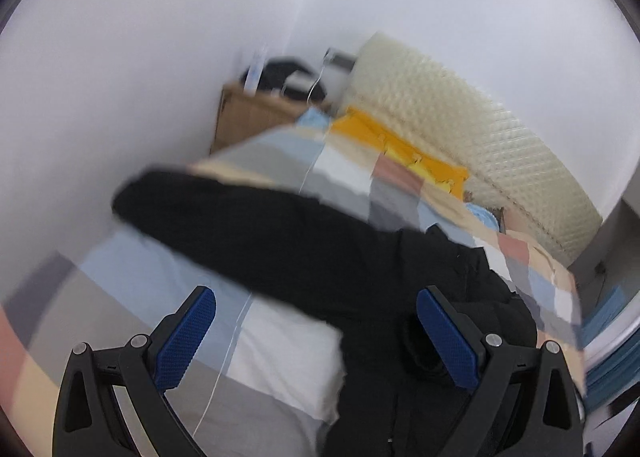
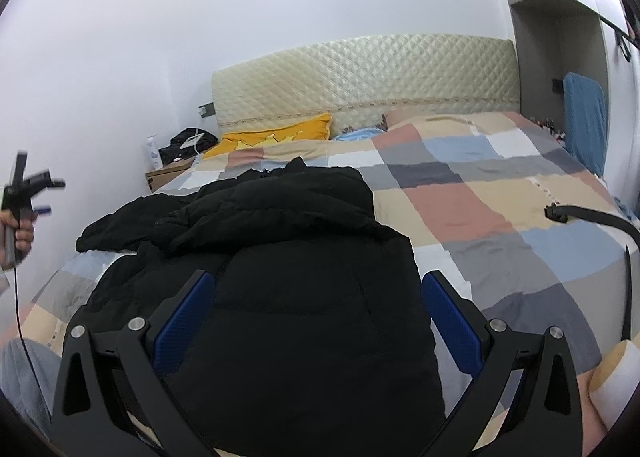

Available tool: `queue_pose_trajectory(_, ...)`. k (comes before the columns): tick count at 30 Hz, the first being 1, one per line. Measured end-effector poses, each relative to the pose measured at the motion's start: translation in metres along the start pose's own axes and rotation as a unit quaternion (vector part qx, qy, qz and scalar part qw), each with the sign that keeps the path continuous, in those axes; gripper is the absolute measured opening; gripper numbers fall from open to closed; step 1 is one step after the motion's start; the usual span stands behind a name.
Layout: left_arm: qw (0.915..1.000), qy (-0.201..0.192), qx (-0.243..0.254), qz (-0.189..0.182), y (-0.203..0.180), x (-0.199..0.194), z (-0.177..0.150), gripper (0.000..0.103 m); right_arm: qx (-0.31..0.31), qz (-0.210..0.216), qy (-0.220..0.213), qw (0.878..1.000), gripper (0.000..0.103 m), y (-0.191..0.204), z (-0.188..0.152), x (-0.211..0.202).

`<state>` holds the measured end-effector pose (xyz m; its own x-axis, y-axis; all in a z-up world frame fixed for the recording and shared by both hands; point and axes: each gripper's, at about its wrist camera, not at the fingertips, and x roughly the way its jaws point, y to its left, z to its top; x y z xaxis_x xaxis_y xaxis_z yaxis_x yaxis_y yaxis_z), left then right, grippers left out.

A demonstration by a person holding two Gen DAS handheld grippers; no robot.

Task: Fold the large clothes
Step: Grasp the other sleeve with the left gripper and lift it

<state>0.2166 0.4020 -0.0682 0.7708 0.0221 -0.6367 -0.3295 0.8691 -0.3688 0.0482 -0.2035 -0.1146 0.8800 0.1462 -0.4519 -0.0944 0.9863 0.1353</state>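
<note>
A large black puffy jacket (image 2: 288, 257) lies on the patchwork bed cover (image 2: 480, 209), its body toward me and a sleeve (image 2: 120, 229) bunched out to the left. My right gripper (image 2: 318, 323) hovers over the jacket's near part, open wide, and its blue pads (image 2: 184, 321) do not press the fabric. In the blurred left wrist view the jacket sleeve (image 1: 240, 225) stretches across the bed, and my left gripper (image 1: 320, 337) stands open above it with nothing held. From the right wrist view the left gripper (image 2: 36, 193) shows at the far left, held in a hand off the bed's edge.
A quilted cream headboard (image 2: 360, 73) and a yellow pillow (image 2: 276, 135) are at the far end. A wooden nightstand (image 2: 168, 173) with a black bag and a bottle stands at the back left. A black strap (image 2: 580, 213) lies on the right of the bed; a blue cloth (image 2: 584, 117) hangs beyond.
</note>
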Motion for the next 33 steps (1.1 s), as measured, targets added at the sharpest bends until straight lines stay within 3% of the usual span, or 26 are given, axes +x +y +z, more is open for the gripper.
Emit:
queue_pose_trajectory(8, 0.997, 0.046, -0.063, -0.006, 0.091, 0.087, 0.005, 0.102, -0.009, -0.024, 0.009, 1.0, 0.103, 0.021, 0.008, 0.016)
queue_pose_trajectory(18, 0.9826, 0.077, -0.168, 0.006, 0.186, 0.199, 0.003, 0.101, -0.005, -0.039, 0.052, 0.998, 0.103, 0.041, 0.013, 0.065)
queue_pose_trajectory(25, 0.9861, 0.02, -0.163, 0.026, 0.191, 0.228, 0.018, 0.101, 0.023, -0.05, 0.088, 0.995, 0.103, 0.034, 0.006, 0.092)
queue_pose_trajectory(29, 0.9878, 0.013, -0.148, 0.046, 0.191, 0.247, 0.035, 0.1, 0.031, -0.058, 0.09, 0.994, 0.103, 0.033, 0.006, 0.098)
queue_pose_trajectory(32, 0.9839, 0.002, -0.167, 0.063, 0.2, 0.252, 0.045, 0.084, 0.019, -0.064, 0.092, 0.993, 0.103, 0.036, 0.005, 0.1)
queue_pose_trajectory(33, 0.9813, -0.006, -0.18, 0.066, 0.204, 0.249, 0.048, 0.071, 0.018, -0.065, 0.093, 0.993, 0.103, 0.035, 0.005, 0.1)
